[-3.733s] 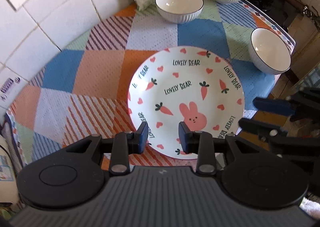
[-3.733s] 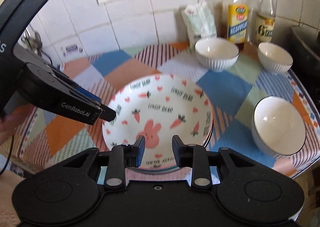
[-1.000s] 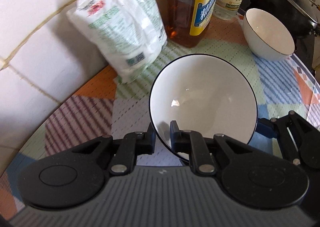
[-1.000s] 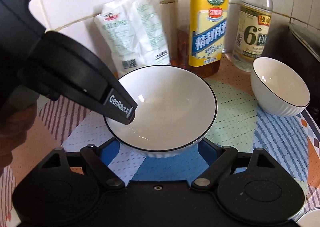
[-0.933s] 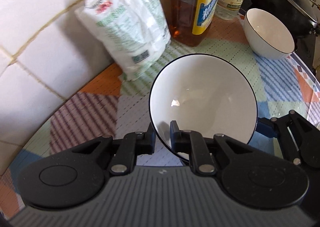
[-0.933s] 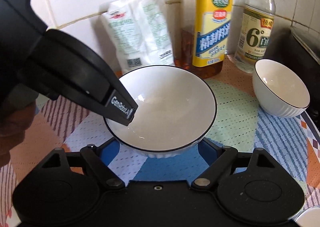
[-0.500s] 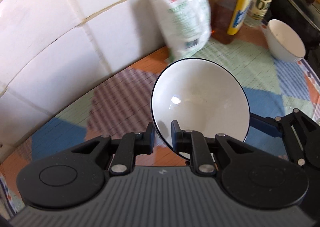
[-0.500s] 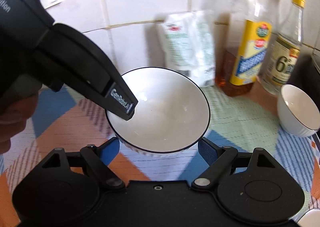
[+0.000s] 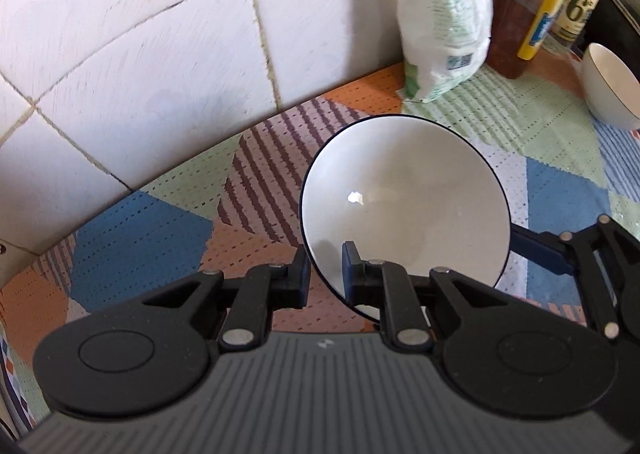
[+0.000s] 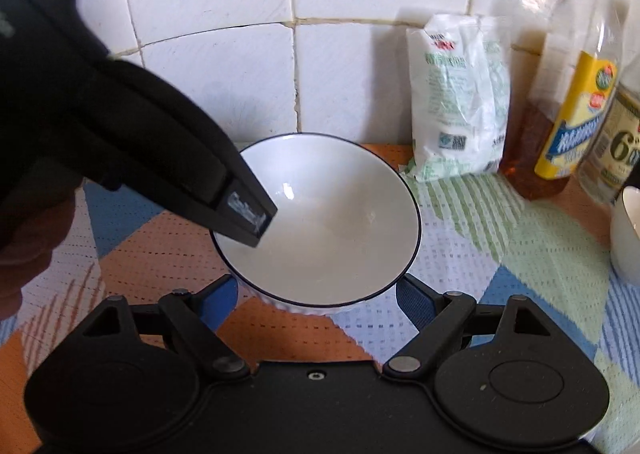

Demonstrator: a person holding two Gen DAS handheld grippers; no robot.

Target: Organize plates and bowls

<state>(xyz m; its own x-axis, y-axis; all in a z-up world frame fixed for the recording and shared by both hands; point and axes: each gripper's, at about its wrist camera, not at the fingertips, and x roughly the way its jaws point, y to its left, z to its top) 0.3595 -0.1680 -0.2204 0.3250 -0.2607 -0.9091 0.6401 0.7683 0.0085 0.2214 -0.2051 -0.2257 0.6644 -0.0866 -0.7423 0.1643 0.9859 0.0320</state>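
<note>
A white bowl with a dark rim (image 9: pixel 404 197) is held above the patchwork tablecloth, near the tiled wall. My left gripper (image 9: pixel 325 274) is shut on its near-left rim, one finger inside and one outside. The same bowl (image 10: pixel 328 230) shows in the right wrist view, with my right gripper (image 10: pixel 316 294) spread wide around its sides, blue pads at the bowl's left and right; I cannot tell if they touch. A second white bowl (image 9: pixel 610 87) stands on the cloth at the far right.
A white and green bag (image 9: pixel 444 17) leans on the tiled wall (image 9: pixel 140 65). An oil bottle (image 10: pixel 568 101) and a vinegar bottle (image 10: pixel 616 141) stand to its right. The second bowl's edge (image 10: pixel 626 230) shows at the right.
Both grippers have carried the bowl left along the wall, away from the bag and bottles. The left gripper's hold on the rim is unchanged.
</note>
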